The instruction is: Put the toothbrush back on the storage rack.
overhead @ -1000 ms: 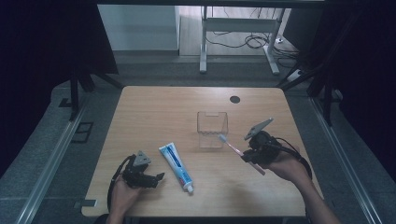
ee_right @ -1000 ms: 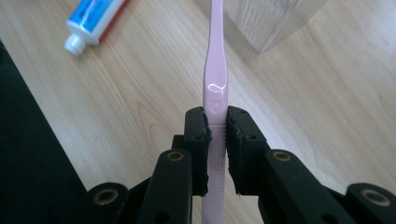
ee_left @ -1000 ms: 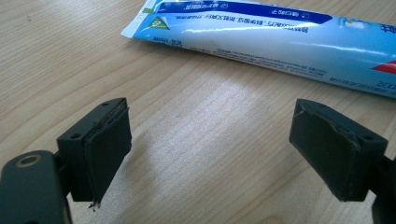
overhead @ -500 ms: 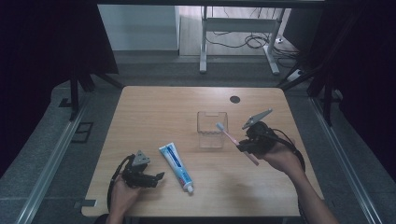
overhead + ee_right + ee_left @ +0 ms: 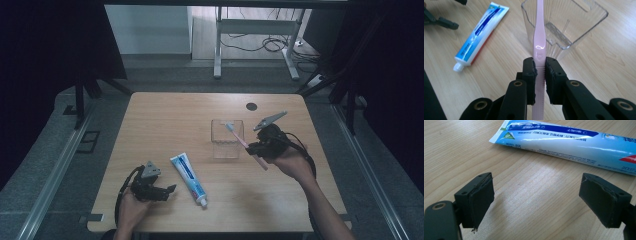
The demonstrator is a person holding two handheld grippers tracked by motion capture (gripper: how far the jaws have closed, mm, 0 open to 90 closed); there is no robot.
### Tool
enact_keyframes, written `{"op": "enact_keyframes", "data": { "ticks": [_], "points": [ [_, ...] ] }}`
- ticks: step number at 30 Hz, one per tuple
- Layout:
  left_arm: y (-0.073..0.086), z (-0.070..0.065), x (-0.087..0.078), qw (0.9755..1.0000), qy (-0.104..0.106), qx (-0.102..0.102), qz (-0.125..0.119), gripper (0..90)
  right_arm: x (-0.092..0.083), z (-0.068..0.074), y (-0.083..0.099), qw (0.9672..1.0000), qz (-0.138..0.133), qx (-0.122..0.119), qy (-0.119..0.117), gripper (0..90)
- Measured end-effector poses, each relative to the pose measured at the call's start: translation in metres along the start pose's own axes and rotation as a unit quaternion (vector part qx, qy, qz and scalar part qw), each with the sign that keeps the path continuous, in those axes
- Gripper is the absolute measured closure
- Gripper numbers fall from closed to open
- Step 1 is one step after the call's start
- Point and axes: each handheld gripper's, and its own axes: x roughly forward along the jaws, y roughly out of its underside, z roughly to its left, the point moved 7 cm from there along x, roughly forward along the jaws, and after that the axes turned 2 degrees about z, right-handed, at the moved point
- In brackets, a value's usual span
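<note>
Broadly, the wooden surface (image 5: 165, 115) carries a clear plastic holder (image 5: 227, 139) near its middle and a toothpaste tube (image 5: 188, 172) lying flat to the holder's left, untouched. So far the right tool (image 5: 540, 65) is clamped on the handle of a pink toothbrush (image 5: 539, 37), whose head end reaches over the holder's rim, so the pickup looks done while the drop into the holder is left. Just beside the tube, the left tool (image 5: 536, 195) rests with its jaws wide apart and nothing between them.
</note>
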Motion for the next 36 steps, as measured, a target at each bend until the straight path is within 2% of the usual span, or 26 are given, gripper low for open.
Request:
{"op": "enact_keyframes", "data": {
  "ticks": [23,36],
  "points": [
    [0.000,0.001,-0.001,1.0000,0.000,0.004,0.002,12.8,0.016,0.003,-0.039,0.9980,-0.061,0.013,0.005,79.4],
    [0.000,0.001,-0.001,1.0000,0.002,0.004,0.001,12.8,0.028,-0.007,-0.055,0.9953,-0.091,0.026,0.020,79.3]
  ]
}}
